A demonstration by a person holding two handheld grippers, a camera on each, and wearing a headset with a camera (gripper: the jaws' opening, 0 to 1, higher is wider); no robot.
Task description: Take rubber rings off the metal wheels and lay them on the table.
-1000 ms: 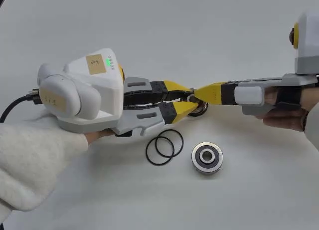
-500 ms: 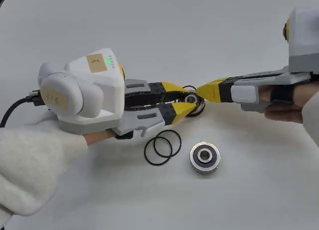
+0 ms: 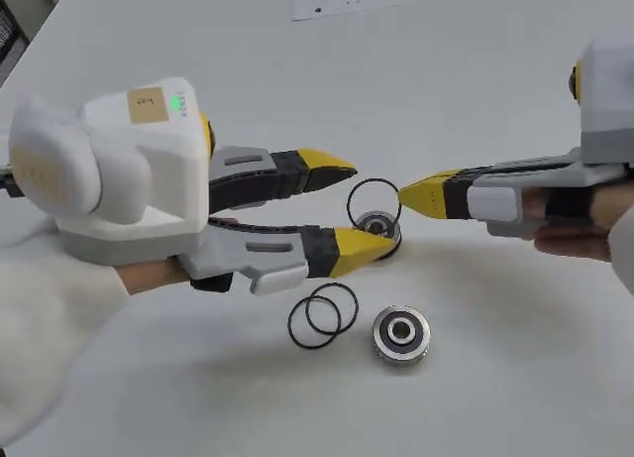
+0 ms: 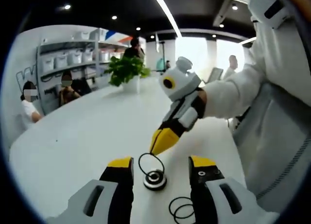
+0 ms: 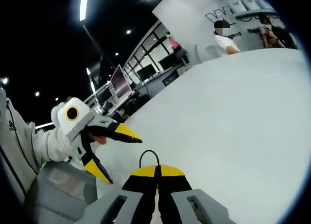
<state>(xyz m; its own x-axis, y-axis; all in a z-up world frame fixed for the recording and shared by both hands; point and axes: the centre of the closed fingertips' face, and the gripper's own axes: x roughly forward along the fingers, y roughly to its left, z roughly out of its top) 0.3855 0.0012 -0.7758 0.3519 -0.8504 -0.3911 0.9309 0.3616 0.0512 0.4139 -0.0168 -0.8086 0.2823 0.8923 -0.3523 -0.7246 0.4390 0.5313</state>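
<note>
Open-plan office/lab: long white counter (image 4: 73,136), wall shelves (image 4: 58,63) stacked with storage bins, potted plant (image 4: 127,71), recessed spots plus strip light (image 4: 164,10) overhead, screens (image 5: 118,80) at desks, people (image 4: 28,112) seated nearby.

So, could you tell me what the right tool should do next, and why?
Probably carry the ring over beside the two loose rings on the table and release it: the right tool is shut on it, and it looks lifted off the wheel.
</note>
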